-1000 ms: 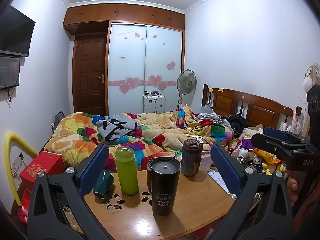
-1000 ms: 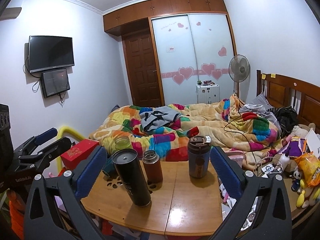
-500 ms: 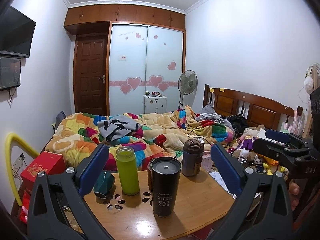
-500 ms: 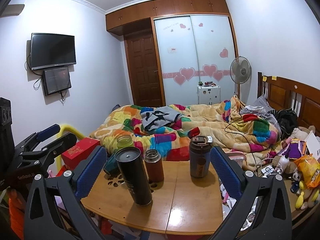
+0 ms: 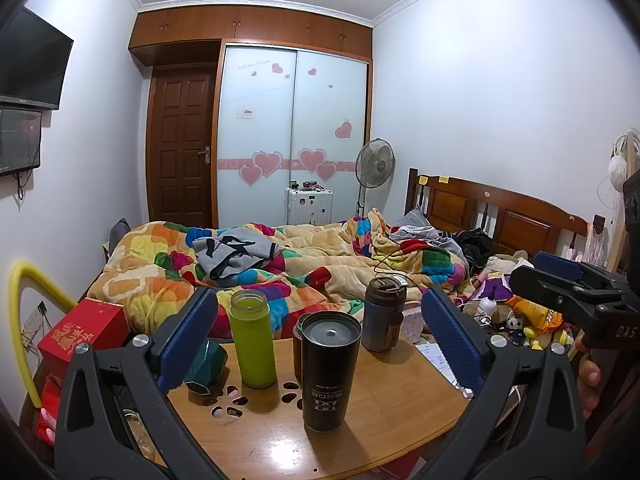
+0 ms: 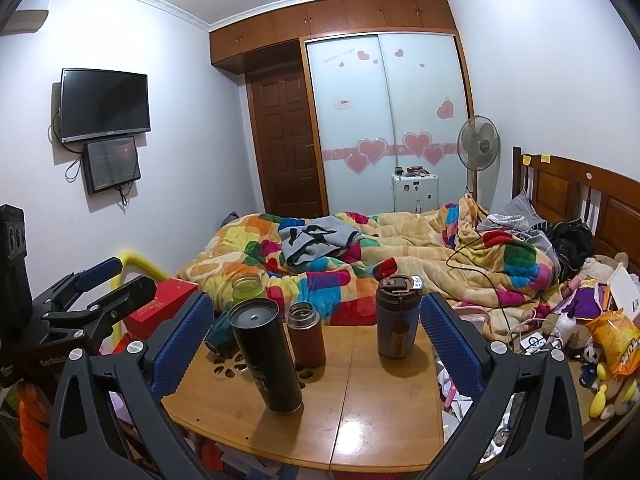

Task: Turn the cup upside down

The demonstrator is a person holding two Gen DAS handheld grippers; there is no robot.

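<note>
1. The left gripper (image 5: 320, 340) is hovering above the near edge of the wooden table (image 5: 400, 412) with its blue pads spread wide, holding nothing.
2. The right gripper (image 6: 316, 344) is likewise gaping wide and gripping nothing; its pads are framing the cluster of bottles from the near side.
3. The black cup (image 5: 330, 372) is standing on the table with its printed lettering reading upside down and a flat closed end facing up, nearest the grippers and touching neither.
4. A brown bottle (image 6: 307, 336) is sitting just behind the black cup, and a green bottle (image 5: 253, 340) is standing to its left.
5. A grey-blue travel mug (image 6: 398, 320) with a brown lid is standing apart toward the table's far right.
6. A dark teal object (image 5: 206, 366) is lying at the table's left edge.
7. Beyond the table, a colourful blanket (image 6: 400, 252) is covering the bed, and a red box (image 5: 84, 330) is sitting at the left.
</note>
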